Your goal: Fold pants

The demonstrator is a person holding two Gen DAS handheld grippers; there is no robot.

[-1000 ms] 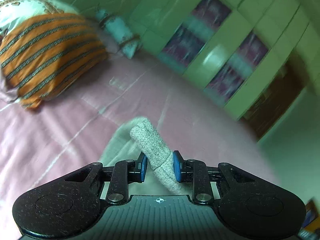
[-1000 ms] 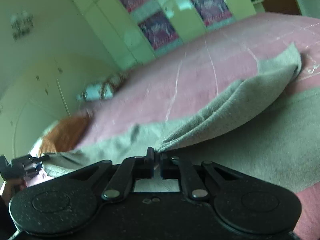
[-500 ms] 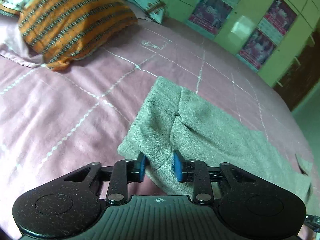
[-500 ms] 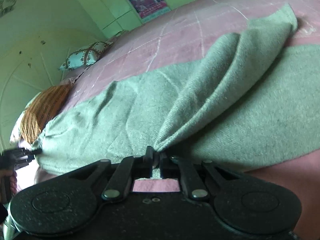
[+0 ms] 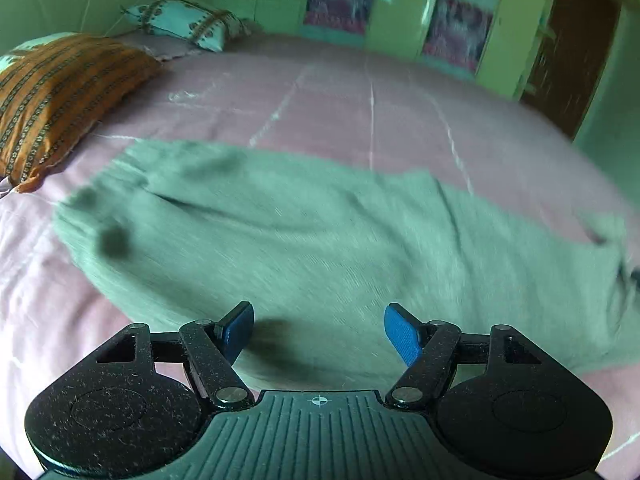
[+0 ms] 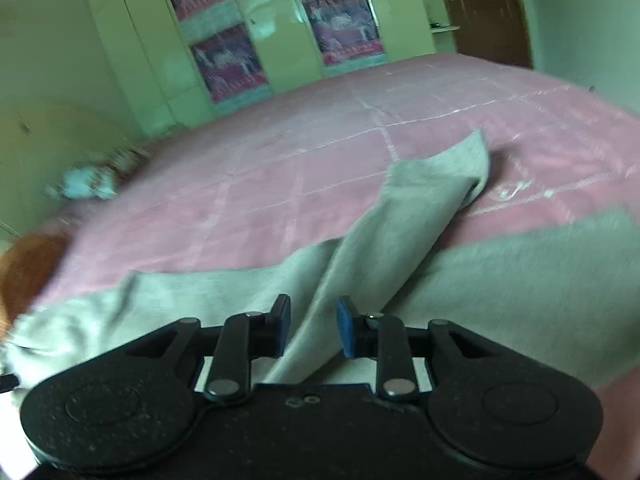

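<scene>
Left wrist view shows the left claw (image 5: 319, 332) with its blue pads far apart and opening, nothing between them, just above the grey pants (image 5: 320, 240) that lie spread across the pink bed (image 5: 320, 92), with an orange striped pillow (image 5: 60, 92) at the far left. Right wrist view shows the right claw (image 6: 313, 326) opening too, a raised fold of the pants (image 6: 360, 264) passing between its pads, which stand slightly apart from the cloth.
</scene>
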